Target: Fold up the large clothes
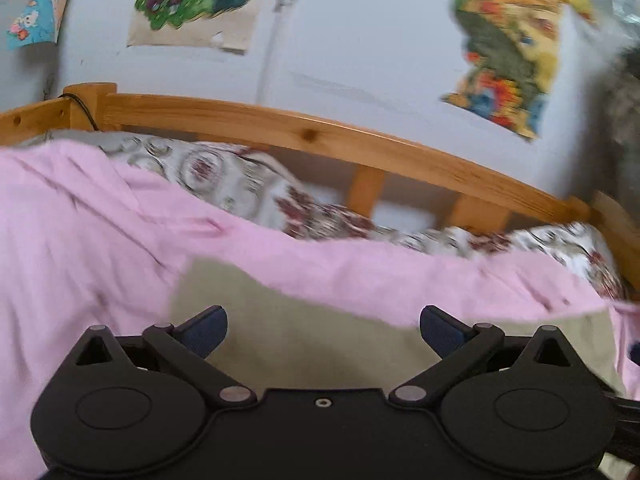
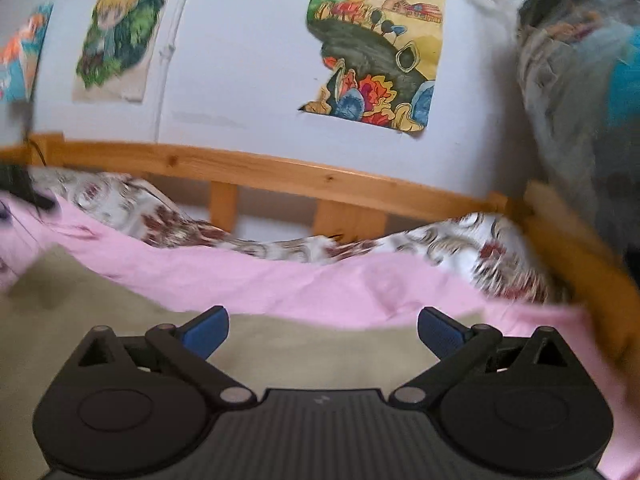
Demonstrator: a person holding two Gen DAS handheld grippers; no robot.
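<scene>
Left wrist: left tool (image 1: 323, 330) and right tool (image 2: 323, 330) hovering spread, empty, lining up pink cloth (image 1: 360, 280) edge at 12 o'clock.

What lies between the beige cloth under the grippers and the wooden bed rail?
In both wrist views, a pink sheet borders the beige cloth, then rumpled floral bedding reaches the wooden bed rail.

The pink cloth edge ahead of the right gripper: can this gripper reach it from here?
Probably yes. The right gripper is open, the pink cloth edge lies just ahead of its fingertips, and only bare beige fabric lies between them.
</scene>
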